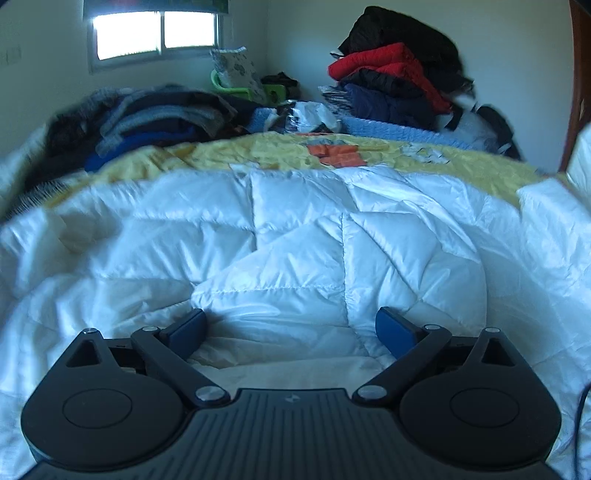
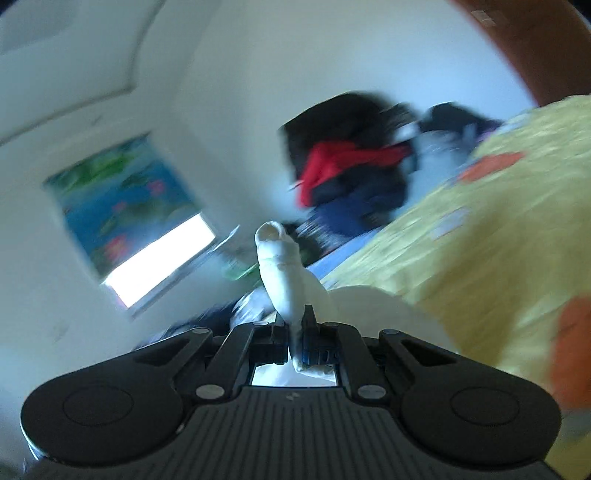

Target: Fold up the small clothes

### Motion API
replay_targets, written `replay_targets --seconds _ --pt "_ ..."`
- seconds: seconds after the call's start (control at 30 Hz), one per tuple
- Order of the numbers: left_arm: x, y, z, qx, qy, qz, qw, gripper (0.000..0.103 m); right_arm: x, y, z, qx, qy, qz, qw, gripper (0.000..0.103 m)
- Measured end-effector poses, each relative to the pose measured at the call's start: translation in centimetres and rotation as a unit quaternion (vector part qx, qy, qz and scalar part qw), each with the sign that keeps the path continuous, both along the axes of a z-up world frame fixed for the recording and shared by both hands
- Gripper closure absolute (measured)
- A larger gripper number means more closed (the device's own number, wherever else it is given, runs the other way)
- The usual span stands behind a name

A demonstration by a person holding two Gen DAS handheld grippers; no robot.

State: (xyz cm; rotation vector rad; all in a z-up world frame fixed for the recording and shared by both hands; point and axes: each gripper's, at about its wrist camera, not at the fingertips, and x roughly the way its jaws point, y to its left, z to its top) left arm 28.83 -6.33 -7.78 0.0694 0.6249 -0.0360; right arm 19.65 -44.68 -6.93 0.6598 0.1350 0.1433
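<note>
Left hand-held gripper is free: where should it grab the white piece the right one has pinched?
Probably the free end of the white cloth, which stands up past the shut right hand-held gripper. Come from the side, across its narrow rolled width, above the pinch. The left hand-held gripper is open over the white quilt. The picture is blurred, so the cloth's full shape is unclear.

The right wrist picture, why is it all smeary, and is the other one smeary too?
Right wrist view: the wall, window blind and yellow blanket streak with motion blur. Left wrist view: the white duvet is fairly sharp, and the window glares white.
</note>
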Motion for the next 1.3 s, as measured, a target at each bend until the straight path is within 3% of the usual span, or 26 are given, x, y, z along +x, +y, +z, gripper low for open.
replay_targets --seconds 0.07,0.13,0.2,0.27,0.37,0.43,0.47,0.53,0.6,0.67,0.73,0.8,0.87,0.9,0.93,0.97,1.0,1.13,1.17,1.27,1.3 --pt "-1.0 -0.9 1.8 0.002 -0.012 0.000 0.9999 0.004 -0.1 2.4 0.5 -0.053 -0.010 0.031 0.998 0.092" --pt "-1.9 -1.4 4.1 -0.059 -0.018 -0.027 0.9977 0.004 -0.6 3.8 0.9 -0.083 -0.027 0.040 0.995 0.092" --pt "-2.2 -2.4 6.5 -0.134 -0.014 -0.058 0.9892 0.004 -1.0 4.7 1.3 -0.116 -0.037 0.031 0.992 0.092" --pt "-1.4 -3.6 8.5 -0.221 0.009 -0.085 0.9715 0.004 -1.7 5.3 1.6 -0.159 -0.051 0.025 0.986 0.092" --pt "0.6 -5.5 9.9 -0.339 0.052 -0.105 0.9334 0.004 -3.3 7.0 2.0 -0.243 -0.083 0.015 0.966 0.092" --pt "1.6 -6.9 10.2 -0.376 0.077 -0.116 0.9160 0.003 -3.8 8.1 2.1 -0.278 -0.096 0.024 0.956 0.092" --pt "2.1 -7.6 10.2 -0.383 0.086 -0.117 0.9121 0.003 -4.2 8.6 2.2 -0.292 -0.099 0.030 0.951 0.092" --pt "2.5 -8.6 10.4 -0.381 0.094 -0.122 0.9118 0.003 -4.4 9.7 2.2 -0.322 -0.097 0.049 0.941 0.092" --pt "2.5 -9.4 10.4 -0.366 0.096 -0.128 0.9168 0.003 -4.7 10.9 2.0 -0.357 -0.099 0.063 0.927 0.092" --pt "2.3 -9.7 10.1 -0.336 0.095 -0.121 0.9291 0.003 -4.7 11.9 1.8 -0.373 -0.105 0.070 0.919 0.092" --pt "1.8 -9.7 9.6 -0.300 0.090 -0.095 0.9450 0.004 -4.9 12.1 2.0 -0.369 -0.108 0.079 0.920 0.092" --pt "1.9 -9.2 9.2 -0.295 0.089 -0.082 0.9476 0.004 -4.9 12.4 2.2 -0.371 -0.108 0.082 0.918 0.092" --pt "1.9 -8.6 9.0 -0.304 0.089 -0.071 0.9457 0.018 -4.7 12.4 2.3 -0.370 -0.105 0.084 0.919 0.092" --pt "2.0 -8.3 8.9 -0.307 0.093 -0.066 0.9450 0.039 -4.7 12.3 2.4 -0.369 -0.104 0.084 0.920 0.091" --pt "2.2 -8.1 8.8 -0.310 0.101 -0.063 0.9433 0.069 -4.6 12.3 2.5 -0.370 -0.104 0.084 0.919 0.091" --pt "2.4 -8.1 8.6 -0.310 0.115 -0.064 0.9417 0.081 -4.2 12.6 2.6 -0.369 -0.104 0.086 0.919 0.091" --pt "2.5 -8.0 8.5 -0.307 0.130 -0.066 0.9405 0.086 -4.3 12.7 2.6 -0.370 -0.103 0.088 0.919 0.091" --pt "2.2 -7.7 8.5 -0.291 0.124 -0.055 0.9471 0.086 -4.4 13.3 2.3 -0.383 -0.099 0.101 0.913 0.089" --pt "2.2 -7.6 8.5 -0.289 0.122 -0.053 0.9480 0.087 -4.0 13.4 2.2 -0.383 -0.097 0.107 0.912 0.085" --pt "2.0 -6.8 8.9 -0.268 0.113 -0.043 0.9558 0.090 -3.9 13.8 2.2 -0.384 -0.092 0.125 0.910 0.048" --pt "1.9 -6.3 9.2 -0.260 0.107 -0.038 0.9588 0.090 -4.3 13.9 2.2 -0.386 -0.101 0.122 0.909 0.044"
